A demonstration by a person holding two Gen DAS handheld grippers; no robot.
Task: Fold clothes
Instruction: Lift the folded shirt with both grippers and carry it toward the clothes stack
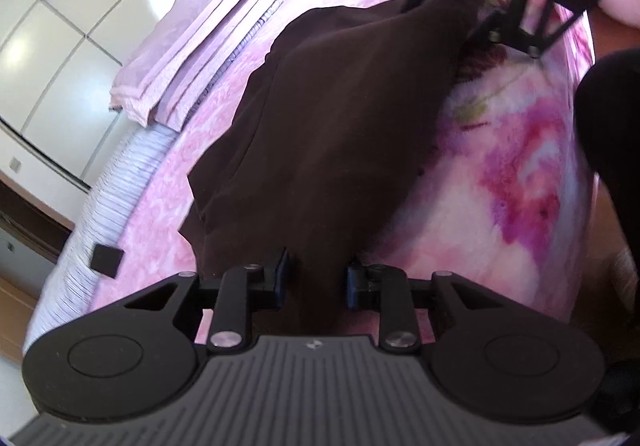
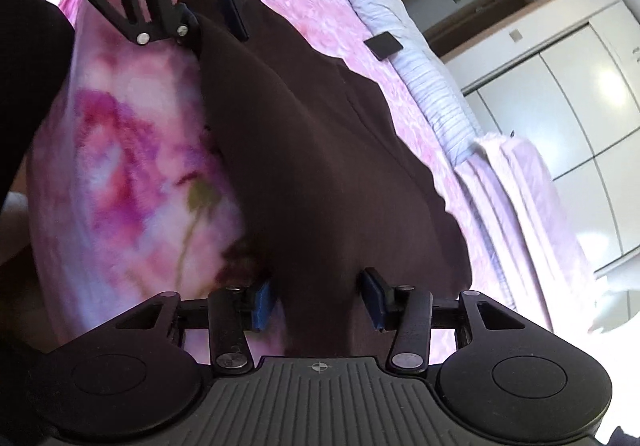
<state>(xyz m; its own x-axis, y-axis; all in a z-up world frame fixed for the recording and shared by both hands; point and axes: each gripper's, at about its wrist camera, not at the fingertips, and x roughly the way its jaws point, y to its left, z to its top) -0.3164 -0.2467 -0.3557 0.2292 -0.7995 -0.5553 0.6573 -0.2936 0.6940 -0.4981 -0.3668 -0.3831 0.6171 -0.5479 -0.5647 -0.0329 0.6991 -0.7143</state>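
Observation:
A dark brown garment [image 1: 336, 117] hangs stretched between my two grippers above a pink floral bed [image 1: 520, 173]. My left gripper [image 1: 318, 278] is shut on one end of the garment, cloth bunched between its blue pads. My right gripper [image 2: 318, 298] is shut on the other end of the same garment [image 2: 320, 149]. In the left wrist view the right gripper [image 1: 452, 9] shows at the top right, clamped on the far end. In the right wrist view the left gripper [image 2: 212, 9] shows at the top left, clamped on its end.
A folded pale pink blanket [image 1: 208, 45] lies on the bed toward the white wardrobe [image 1: 60, 37]. A small black square [image 1: 107, 258] sits near the bed's ribbed white edge [image 1: 120, 173]. A person's dark-clothed leg [image 1: 616, 149] stands beside the bed.

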